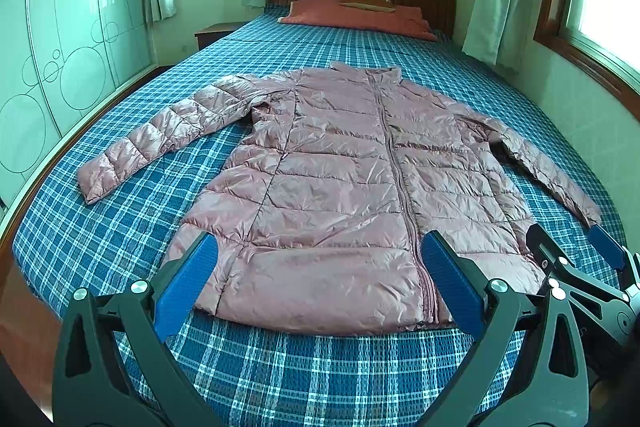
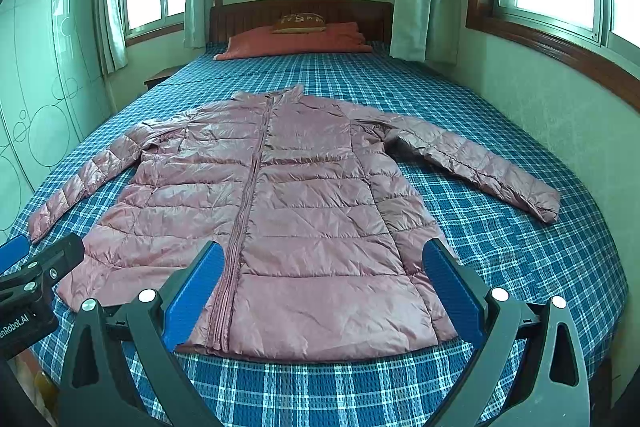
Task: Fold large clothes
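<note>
Nothing of the folding is showing as done: the pink puffer jacket (image 1: 332, 187) is lying flat and fully spread, front up and zipped, with both sleeves stretched out to the sides, so every fold is still waiting to be made.

Beyond and to the left of the left gripper's left finger, the jacket's left-hand sleeve (image 1: 160, 139) is angling down across the blue plaid bedcover (image 1: 100, 239), its cuff lying well apart from the finger. The left gripper (image 1: 320, 279) is hovering over the hem with its blue pads spread wide and grasping nothing; the hem's left half is lying between its fingers, and the zipper (image 1: 400, 179) is running up just inside its right finger.

Further right, the right gripper (image 2: 324, 283) is likewise hanging released and empty over the hem; here the zipper is passing just beside its left finger and the hem's right corner is sitting near its right finger. Beyond that finger the right-hand sleeve (image 2: 472, 163) is sloping out, its cuff well apart.

The jacket's shell is looking thin, glossy and crinkled, quilted into soft horizontal channels, probably slippery and springy under a fold. The bedcover is showing a waffle-like woven texture. An orange pillow (image 2: 296, 41) is resting far ahead, by the wooden headboard (image 2: 300, 13).
</note>
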`<state>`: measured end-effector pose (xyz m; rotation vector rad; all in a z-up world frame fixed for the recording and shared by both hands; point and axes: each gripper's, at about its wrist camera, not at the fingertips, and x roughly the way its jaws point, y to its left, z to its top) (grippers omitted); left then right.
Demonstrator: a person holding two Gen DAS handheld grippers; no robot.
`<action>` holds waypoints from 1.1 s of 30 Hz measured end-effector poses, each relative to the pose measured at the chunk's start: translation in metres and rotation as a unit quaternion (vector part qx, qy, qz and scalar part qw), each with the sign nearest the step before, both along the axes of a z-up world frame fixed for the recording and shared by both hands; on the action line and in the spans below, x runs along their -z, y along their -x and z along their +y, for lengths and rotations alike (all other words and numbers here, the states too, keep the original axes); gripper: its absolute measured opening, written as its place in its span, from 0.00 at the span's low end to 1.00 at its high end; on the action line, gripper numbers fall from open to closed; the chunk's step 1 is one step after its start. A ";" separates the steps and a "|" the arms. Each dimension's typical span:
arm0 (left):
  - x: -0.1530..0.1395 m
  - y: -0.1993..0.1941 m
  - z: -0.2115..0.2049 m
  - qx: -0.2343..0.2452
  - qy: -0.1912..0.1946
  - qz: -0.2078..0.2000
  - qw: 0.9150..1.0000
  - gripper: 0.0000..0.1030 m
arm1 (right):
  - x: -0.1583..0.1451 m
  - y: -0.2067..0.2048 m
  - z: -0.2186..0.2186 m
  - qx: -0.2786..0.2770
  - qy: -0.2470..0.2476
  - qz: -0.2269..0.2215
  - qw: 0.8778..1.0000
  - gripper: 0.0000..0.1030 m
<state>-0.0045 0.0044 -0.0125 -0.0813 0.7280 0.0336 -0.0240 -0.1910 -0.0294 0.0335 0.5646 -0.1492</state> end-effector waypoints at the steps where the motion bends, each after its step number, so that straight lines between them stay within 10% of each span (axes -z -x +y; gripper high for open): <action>1: 0.001 0.001 0.000 0.000 0.000 0.000 1.000 0.98 | 0.000 0.000 0.000 0.000 0.000 0.000 1.000 0.96; 18: 0.011 0.001 0.003 -0.003 0.004 0.010 1.000 0.98 | 0.012 -0.005 -0.003 -0.001 -0.010 0.010 1.000 0.96; 33: 0.066 -0.100 0.067 -0.097 0.020 0.082 0.992 0.98 | 0.048 -0.075 -0.098 0.058 -0.123 0.047 0.990 0.96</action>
